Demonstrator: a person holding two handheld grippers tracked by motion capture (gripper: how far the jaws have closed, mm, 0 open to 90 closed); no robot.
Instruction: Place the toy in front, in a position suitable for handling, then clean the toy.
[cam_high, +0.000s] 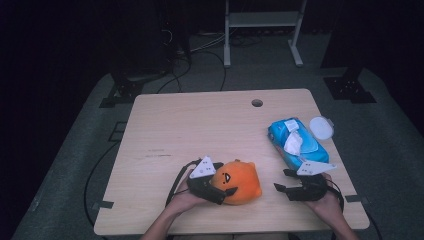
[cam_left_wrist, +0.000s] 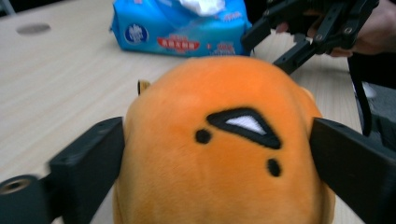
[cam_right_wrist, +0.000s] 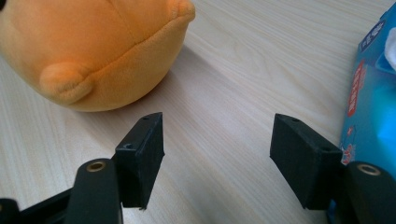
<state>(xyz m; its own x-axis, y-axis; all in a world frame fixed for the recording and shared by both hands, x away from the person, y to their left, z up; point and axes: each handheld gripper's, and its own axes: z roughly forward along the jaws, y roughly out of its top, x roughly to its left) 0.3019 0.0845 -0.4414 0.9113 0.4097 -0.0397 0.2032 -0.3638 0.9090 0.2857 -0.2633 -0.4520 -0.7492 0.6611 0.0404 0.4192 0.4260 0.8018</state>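
On the wooden desk, an orange plush toy sits near the front edge, its stitched face toward the left gripper, whose spread jaws flank it; the right gripper rests open, empty.

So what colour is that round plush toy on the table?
Orange, with small black face markings; the plush toy shows best in the left gripper view.

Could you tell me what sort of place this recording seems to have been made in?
Probably a lab or recording studio rather than a home: a bare wooden table stands on grey carpet in a dark room, cables trail across the floor behind it, and metal stand legs and black equipment bases surround it.
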